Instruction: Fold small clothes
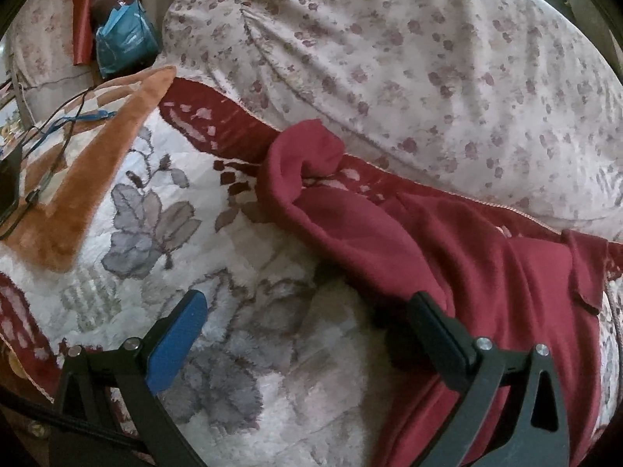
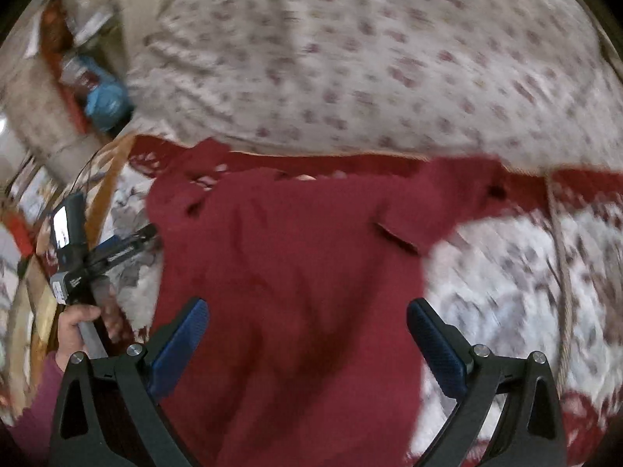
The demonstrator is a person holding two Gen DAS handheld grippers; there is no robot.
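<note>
Jaws of the left gripper (image 1: pixel 307 317) stand wide apart with nothing between them: in the left wrist view one blue-padded finger (image 1: pixel 177 344) hovers over the white plush blanket with grey flowers and a dark red border (image 1: pixel 233 272), while the other lies at the near edge of the one dark red fleece garment (image 1: pixel 486 272), which is only partly seen at that view's right. The right wrist view, blurred, shows what the left does not: the whole garment (image 2: pixel 296 264) spread flat, both sleeves out to the sides, its collar toward the far blanket border. The right gripper (image 2: pixel 307 321) is also spread wide and empty, its two fingers straddling the lower body of the garment. At that view's left a person's hand (image 2: pixel 76 329) in a dark red sleeve holds the left gripper's handle beside the garment. Bare blanket lies open left and right of the garment. Beyond the border rises one pale duvet with small purple flowers (image 1: pixel 389 58); far left sit an orange-trimmed pillow (image 1: pixel 89 179) and a blue packet (image 1: pixel 124 39).
</note>
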